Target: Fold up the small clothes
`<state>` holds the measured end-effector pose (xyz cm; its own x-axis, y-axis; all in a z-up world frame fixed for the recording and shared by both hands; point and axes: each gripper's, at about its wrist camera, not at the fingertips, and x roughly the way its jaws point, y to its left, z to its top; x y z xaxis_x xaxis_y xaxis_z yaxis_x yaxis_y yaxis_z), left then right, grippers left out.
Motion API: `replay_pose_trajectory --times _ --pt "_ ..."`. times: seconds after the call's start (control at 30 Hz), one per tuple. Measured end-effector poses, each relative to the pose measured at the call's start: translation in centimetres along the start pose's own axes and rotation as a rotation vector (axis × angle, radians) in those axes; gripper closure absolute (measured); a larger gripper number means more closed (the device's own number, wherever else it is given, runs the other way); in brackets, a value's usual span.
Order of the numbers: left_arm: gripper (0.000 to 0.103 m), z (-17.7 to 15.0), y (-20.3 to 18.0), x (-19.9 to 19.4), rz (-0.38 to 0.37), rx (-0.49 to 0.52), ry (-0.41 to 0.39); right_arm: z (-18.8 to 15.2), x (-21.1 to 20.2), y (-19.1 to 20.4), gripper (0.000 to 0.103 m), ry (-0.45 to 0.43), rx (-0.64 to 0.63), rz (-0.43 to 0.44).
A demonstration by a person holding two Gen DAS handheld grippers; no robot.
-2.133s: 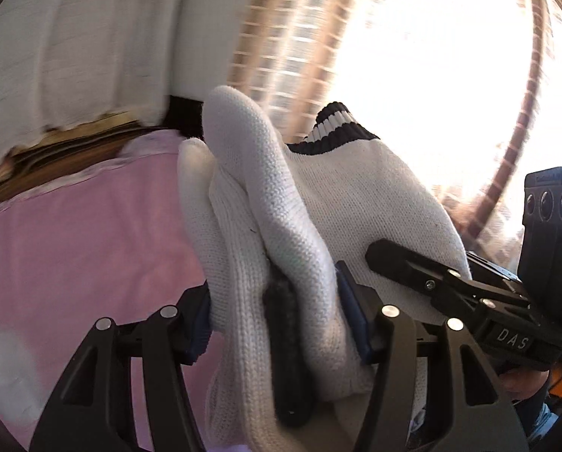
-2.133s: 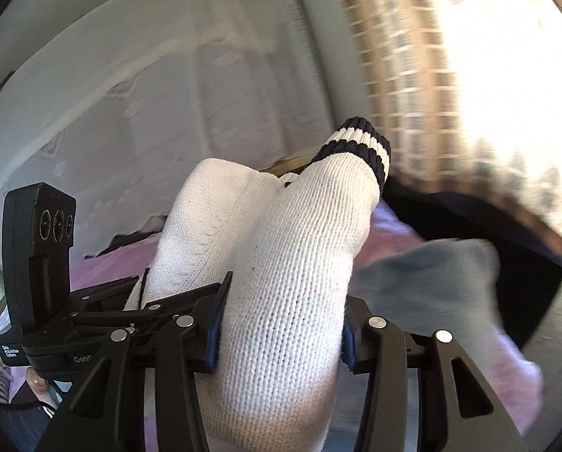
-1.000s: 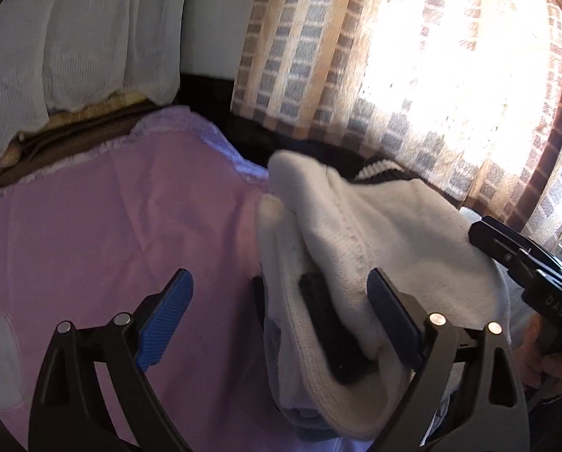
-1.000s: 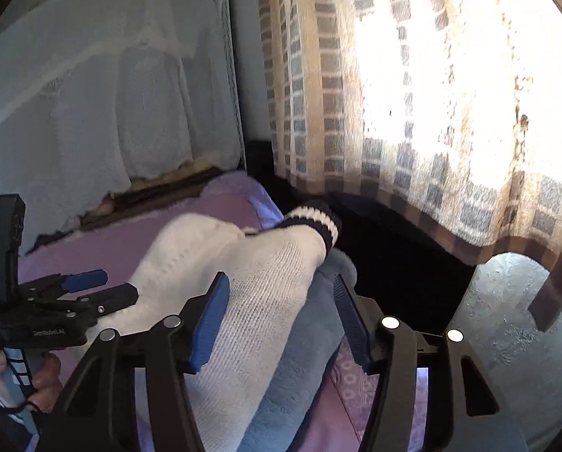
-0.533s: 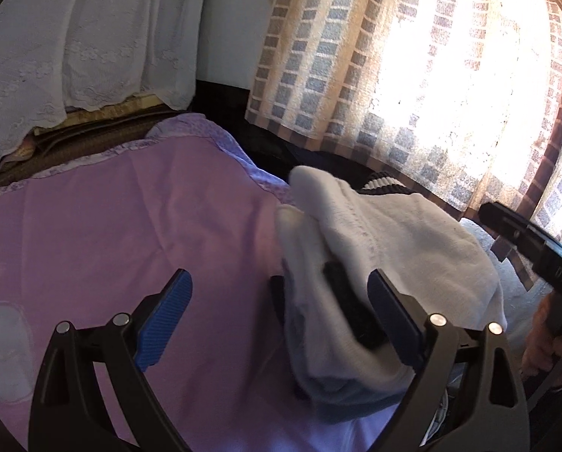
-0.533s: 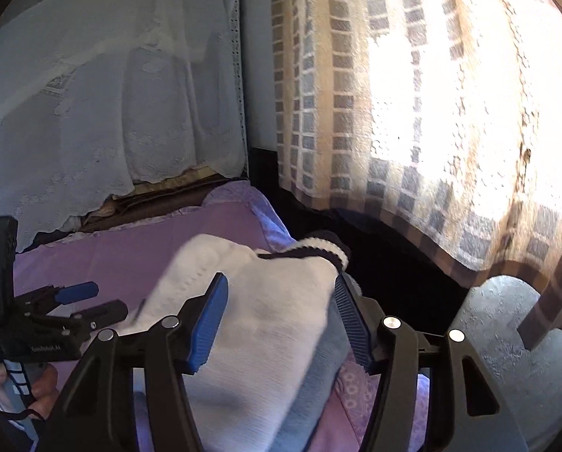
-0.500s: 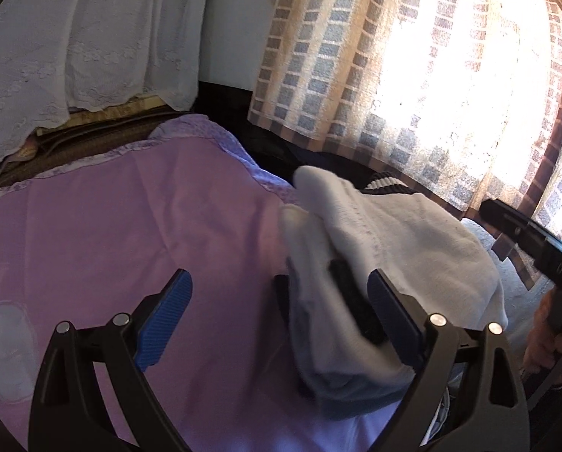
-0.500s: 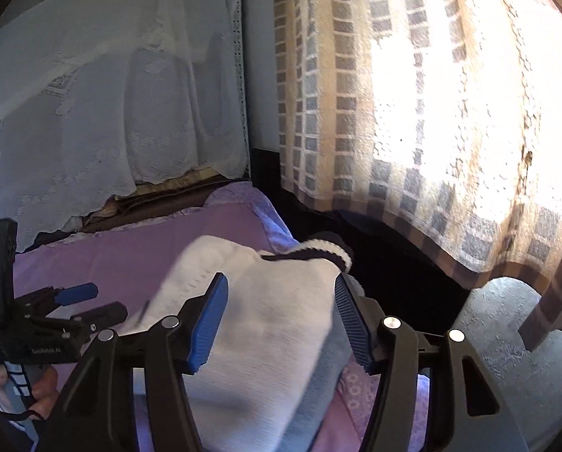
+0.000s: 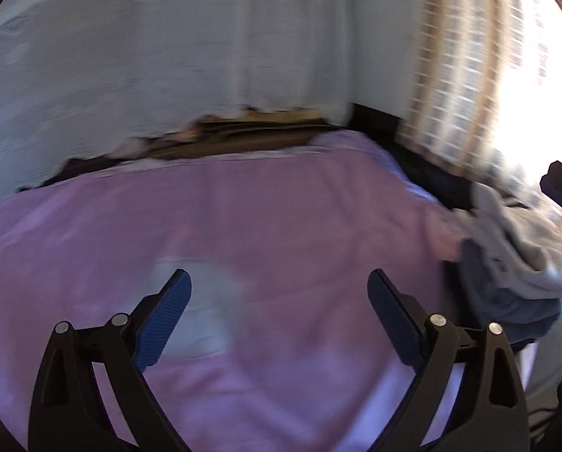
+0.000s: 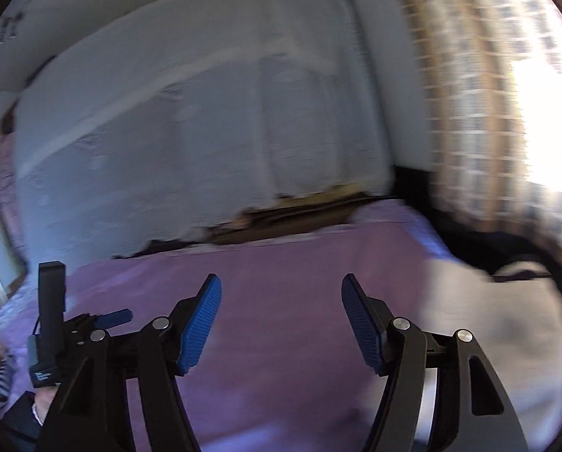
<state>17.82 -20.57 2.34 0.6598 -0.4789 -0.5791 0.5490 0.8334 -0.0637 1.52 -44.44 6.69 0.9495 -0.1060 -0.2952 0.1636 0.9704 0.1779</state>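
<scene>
A folded white knit garment with a black-striped cuff (image 9: 522,241) lies on top of a folded grey-blue garment (image 9: 507,305) at the right edge of the pink bed cover (image 9: 281,218). It also shows in the right wrist view (image 10: 488,324), blurred. My left gripper (image 9: 279,312) is open and empty, over the bare cover left of the stack. My right gripper (image 10: 281,320) is open and empty, also left of the stack. The left gripper shows in the right wrist view (image 10: 103,320) at lower left.
A white lace cloth (image 9: 167,56) hangs behind the bed. A checked curtain (image 10: 488,94) covers a bright window on the right, with a dark gap (image 10: 469,237) below it. A pale patch (image 9: 209,312) marks the cover near my left gripper.
Both grippers have let go of the white garment, which now lies on the stack. Both have swung left, away from it, so the stack sits at the right edge of each view.
</scene>
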Motion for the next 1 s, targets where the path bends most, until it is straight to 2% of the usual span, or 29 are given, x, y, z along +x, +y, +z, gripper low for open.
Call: replay_pose_trajectory --times 0.1,0.3,0.47,0.57,0.63,0.7,0.83,0.9,0.93,1.0 --pt "0.011 -0.5 4.5 -1.9 0.084 -0.042 -0.013 -0.3 2.2 4.2 0.036 0.015 -0.019 0.085" --pt "0.011 -1.6 10.4 -6.0 0.228 -0.071 -0.060 -1.1 5.7 12.5 0.036 0.058 -0.047 0.243" --pt "0.011 -3.0 14.6 -7.9 0.263 -0.147 -0.060 -1.9 7.5 17.8 0.034 0.098 -0.080 0.317" --pt "0.011 -3.6 16.8 -8.1 0.279 -0.192 -0.055 -2.4 8.4 20.0 0.034 0.117 -0.102 0.338" --pt "0.011 -3.5 17.2 -7.7 0.281 -0.220 -0.046 -2.2 8.1 20.2 0.034 0.092 -0.098 0.326" --pt "0.011 -2.7 15.9 -7.2 0.238 -0.187 -0.040 -1.6 6.8 18.2 0.034 0.053 -0.067 0.284" --pt "0.011 -0.4 9.2 -6.0 0.116 -0.047 -0.078 -0.4 4.4 12.9 0.031 0.022 -0.003 0.174" --pt "0.011 0.2 6.5 -5.3 0.051 -0.032 -0.072 -0.3 3.3 10.4 0.030 0.028 0.025 0.122" --pt "0.011 0.5 4.5 -5.1 -0.005 -0.018 -0.070 -0.4 2.7 9.3 0.029 0.031 0.034 0.094" --pt "0.011 0.5 1.1 -5.4 -0.079 0.024 -0.075 -0.9 0.7 7.3 0.020 0.038 0.027 0.000"
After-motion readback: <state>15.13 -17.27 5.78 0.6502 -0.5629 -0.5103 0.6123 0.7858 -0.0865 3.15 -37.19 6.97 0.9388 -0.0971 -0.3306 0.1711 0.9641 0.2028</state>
